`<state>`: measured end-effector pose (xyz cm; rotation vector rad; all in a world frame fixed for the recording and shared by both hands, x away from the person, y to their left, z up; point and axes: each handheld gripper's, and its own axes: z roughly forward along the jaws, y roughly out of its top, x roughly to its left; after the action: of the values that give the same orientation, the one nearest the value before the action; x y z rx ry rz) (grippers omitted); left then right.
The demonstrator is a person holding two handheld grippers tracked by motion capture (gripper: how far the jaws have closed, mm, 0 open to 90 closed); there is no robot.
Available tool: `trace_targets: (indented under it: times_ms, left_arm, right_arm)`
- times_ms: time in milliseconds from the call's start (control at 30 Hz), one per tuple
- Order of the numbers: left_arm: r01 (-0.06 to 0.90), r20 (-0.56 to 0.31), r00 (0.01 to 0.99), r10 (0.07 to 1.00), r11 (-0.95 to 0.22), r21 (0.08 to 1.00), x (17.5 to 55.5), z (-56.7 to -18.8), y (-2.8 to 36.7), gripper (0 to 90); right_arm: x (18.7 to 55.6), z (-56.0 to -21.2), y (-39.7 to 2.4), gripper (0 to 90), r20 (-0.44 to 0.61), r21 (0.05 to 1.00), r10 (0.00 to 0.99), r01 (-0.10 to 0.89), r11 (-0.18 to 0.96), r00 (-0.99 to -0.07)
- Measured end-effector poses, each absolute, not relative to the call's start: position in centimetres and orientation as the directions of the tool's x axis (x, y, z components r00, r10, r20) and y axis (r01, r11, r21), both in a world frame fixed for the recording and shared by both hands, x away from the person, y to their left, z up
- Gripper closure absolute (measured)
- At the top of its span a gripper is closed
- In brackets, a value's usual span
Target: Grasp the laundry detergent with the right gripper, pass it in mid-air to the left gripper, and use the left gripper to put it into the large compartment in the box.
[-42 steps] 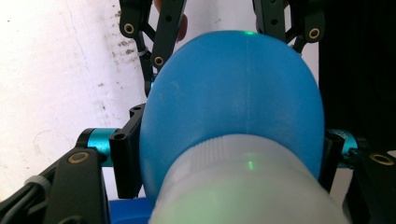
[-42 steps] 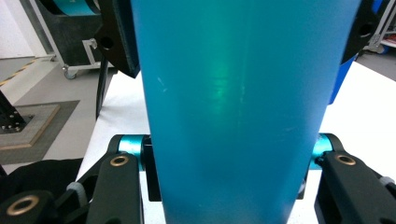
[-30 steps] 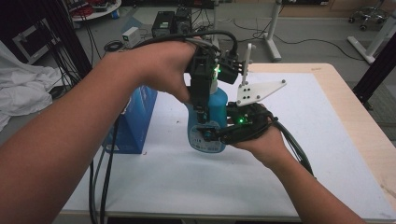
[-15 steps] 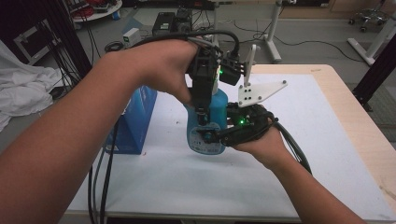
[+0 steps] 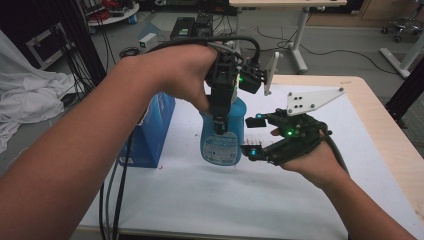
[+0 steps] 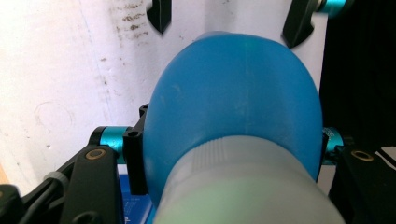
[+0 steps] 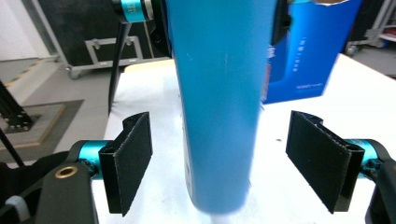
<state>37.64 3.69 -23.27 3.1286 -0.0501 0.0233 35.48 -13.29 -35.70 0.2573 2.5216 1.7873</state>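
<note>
Blue bottle (image 5: 222, 137): it stands upright over the white sheet of the tabletop (image 5: 210, 200), just right of the blue box (image 5: 150, 130). Whether its base touches the sheet you cannot tell from these views.

Your left hand-held gripper (image 5: 220, 107): it comes down from above and is clamped on the upper part of the bottle. In the left gripper view the blue shoulder (image 6: 233, 102) and the pale ribbed neck sit tight between the 2 jaws.

Your right hand-held gripper (image 5: 256, 136): it lies level at the bottle's right side, jaws pointing at the bottle. The jaws have just been opening. In the right gripper view the bottle (image 7: 217, 102) stands between the 2 pads (image 7: 133, 158), with a clear gap on each side, so neither pad presses on it.

Grip summary: the left holds the bottle, the right is spread around it without contact.

Blue box: upright at the left part of the tabletop, seen behind the bottle in the right gripper view (image 7: 308, 51).

Grey plate (image 5: 310, 100): it stands up on top of your right hand-held gripper.
</note>
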Motion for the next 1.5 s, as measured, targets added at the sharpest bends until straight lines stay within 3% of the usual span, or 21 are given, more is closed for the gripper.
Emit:
trace_targets:
  times_ms: [133,200,367,400,433,833,1133,1333,1500]
  left_arm:
    - [-0.019,0.019,1.0,-0.019,-1.0,0.015,37.9,-22.8,4.1,38.4]
    - [-0.012,0.023,1.0,-0.012,-1.0,0.014,37.9,-22.5,4.4,38.4]
    - [0.028,0.028,0.999,0.028,-1.0,0.014,38.2,-21.3,5.5,38.4]
    - [0.041,0.029,0.999,0.041,-0.999,0.013,38.2,-21.0,5.7,38.4]
    - [0.06,0.031,0.998,0.06,-0.998,0.011,38.3,-20.6,6.0,38.4]
    - [0.327,-0.026,0.945,0.326,-0.944,0.049,39.5,-14.6,9.9,38.4]
    - [0.562,-0.013,0.827,0.563,-0.826,0.046,40.1,-11.0,14.7,38.4]
    - [0.727,-0.008,0.686,0.727,-0.685,0.054,40.6,-10.0,18.5,38.4]
    - [0.813,0.01,0.582,0.813,-0.582,0.04,41.3,-10.1,20.9,38.4]
  right_arm:
    - [35.6,-35.5,-13.9,18.9,0.073,0.923,0.197,0.141,0.358,-0.978]
    - [35.7,-35.4,-14.3,12.9,0.082,0.905,0.218,0.164,0.392,-0.973]
    - [35.7,-34.6,-15.3,12.0,0.064,0.87,0.249,0.176,0.46,-0.966]
    - [35.7,-34.5,-15.4,7.7,0.063,0.862,0.258,0.182,0.473,-0.964]
    - [35.8,-34.3,-15.5,3.4,0.054,0.85,0.274,0.188,0.491,-0.96]
    - [36.3,-31.2,-16.8,0.8,-0.02,0.713,0.277,0.18,0.677,-0.961]
    - [36.3,-29.7,-16.8,0.9,-0.056,0.659,0.264,0.163,0.734,-0.963]
    - [36.5,-29.4,-16.9,1.0,-0.048,0.642,0.26,0.17,0.748,-0.964]
    - [36.5,-29.5,-16.7,1.0,-0.045,0.621,0.25,0.169,0.765,-0.967]
